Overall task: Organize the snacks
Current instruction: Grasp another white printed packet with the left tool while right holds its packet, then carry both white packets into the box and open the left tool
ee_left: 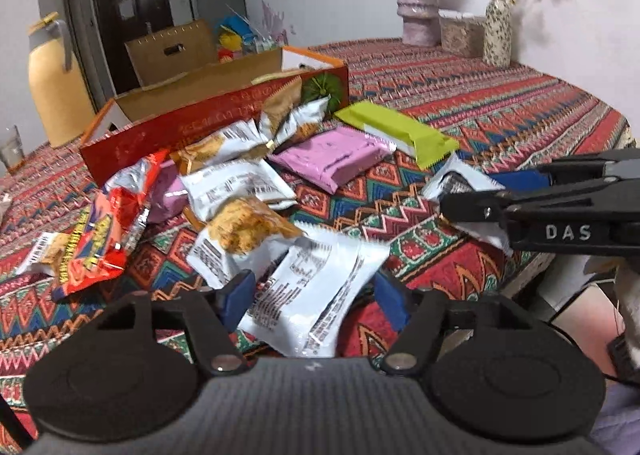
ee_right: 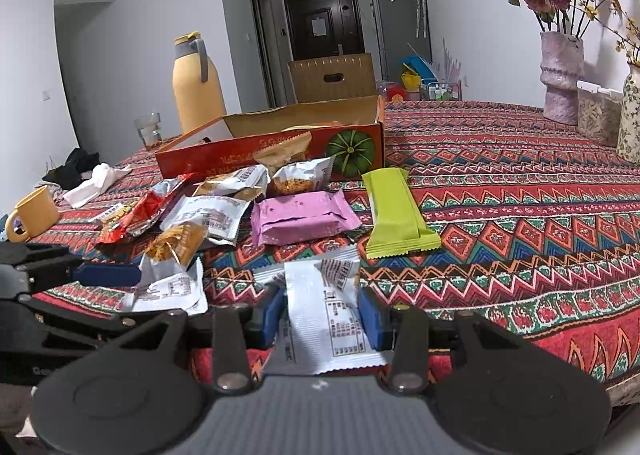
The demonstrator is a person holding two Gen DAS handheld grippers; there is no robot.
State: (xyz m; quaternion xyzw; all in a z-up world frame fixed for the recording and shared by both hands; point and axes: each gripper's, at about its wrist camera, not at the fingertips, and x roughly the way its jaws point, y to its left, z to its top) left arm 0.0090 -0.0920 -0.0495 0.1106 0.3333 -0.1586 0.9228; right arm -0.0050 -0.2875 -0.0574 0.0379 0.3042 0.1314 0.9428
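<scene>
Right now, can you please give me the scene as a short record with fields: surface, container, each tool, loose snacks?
surface: table with patterned cloth
container: open red box, far side of snacks
left tool: straddles a white packet, pads not visibly pressing
right tool: shut on another white packet
loose snacks: pink pack, green bar, red bag, more white packets

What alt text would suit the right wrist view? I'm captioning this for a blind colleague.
The right gripper grips a white snack packet at the near edge of a table under a patterned cloth. Beyond lie loose snacks, among them a pink packet and a green packet, before an open red box.
</scene>
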